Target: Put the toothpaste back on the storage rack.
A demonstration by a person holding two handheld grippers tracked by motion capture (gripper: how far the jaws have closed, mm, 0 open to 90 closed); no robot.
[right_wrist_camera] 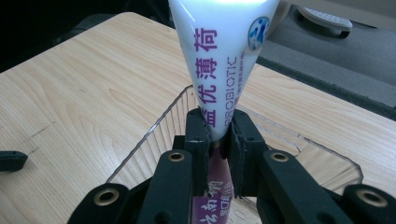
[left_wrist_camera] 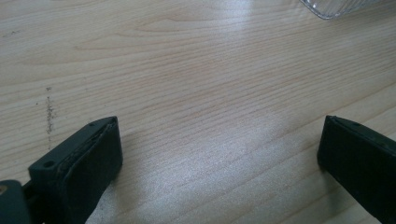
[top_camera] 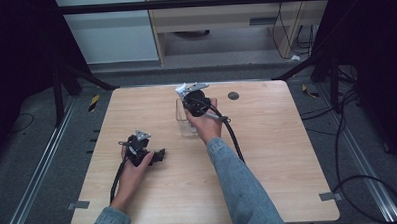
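Held thing: a white plastic squeeze tube (right_wrist_camera: 223, 60) with purple print, clamped by the right gripper (right_wrist_camera: 219, 140).
Tube shape: narrow and pinched flat where the black pads (right_wrist_camera: 198, 135) press it, widening steadily toward its far end, which runs out of the top of the right gripper view.
Tube print: purple characters run along its length, beside the word PROBIOTIC in purple capitals; a small round blue-and-white emblem sits near the wide end; the stretch below the pads looks pink-purple with white characters.
Tube place: above the clear plastic rectangular bin (right_wrist_camera: 163, 126), the pinched part at about the level of the bin's rim; whether it touches the bin I cannot tell.
Bin: transparent, ribbed walls, standing on the light wooden surface (top_camera: 268, 154) toward the far middle, just beside the right hand (top_camera: 203, 123) in the high view.
Right gripper: closed tight on the tube, one pad on each side.
Left gripper (left_wrist_camera: 219, 149): open wide, bare wood grain between its black jaws, low over the surface on the near left, well apart from the bin, whose corner (left_wrist_camera: 334, 7) shows at the far right.
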